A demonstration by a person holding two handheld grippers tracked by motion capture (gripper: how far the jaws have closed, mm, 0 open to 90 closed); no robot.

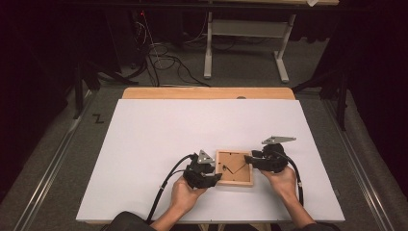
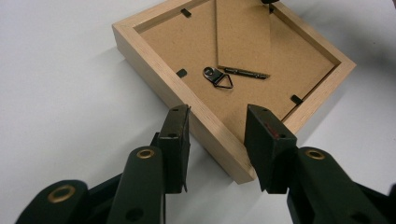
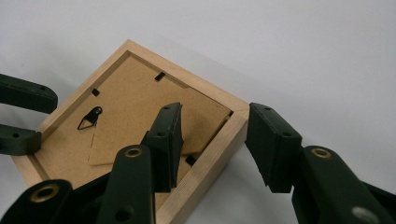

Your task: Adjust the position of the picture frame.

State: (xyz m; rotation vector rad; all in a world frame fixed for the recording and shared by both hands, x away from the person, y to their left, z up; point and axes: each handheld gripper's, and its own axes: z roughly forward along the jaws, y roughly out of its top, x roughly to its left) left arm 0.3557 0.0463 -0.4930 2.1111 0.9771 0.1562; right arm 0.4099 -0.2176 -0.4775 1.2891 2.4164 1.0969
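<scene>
Here, frame [image 1: 234,168] lies between both hand-held grippers.

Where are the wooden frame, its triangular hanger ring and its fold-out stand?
wooden frame [image 2: 154,70], left gripper view, near rail.
hanger ring [image 2: 223,81], left gripper view, triangle loop.
fold-out stand [image 2: 243,35], left gripper view, flat face.

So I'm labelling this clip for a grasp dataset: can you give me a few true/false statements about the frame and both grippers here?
1. The wooden picture frame lies face down, its backing board up. True.
2. The left gripper has its jaws open astride a corner of the frame. True.
3. The right gripper is shut on the hanging ring. False: its jaws are open, one over the backing, one outside the frame's edge.
4. The frame stands upright on its easel flap. False: it lies flat on the white table.
</scene>
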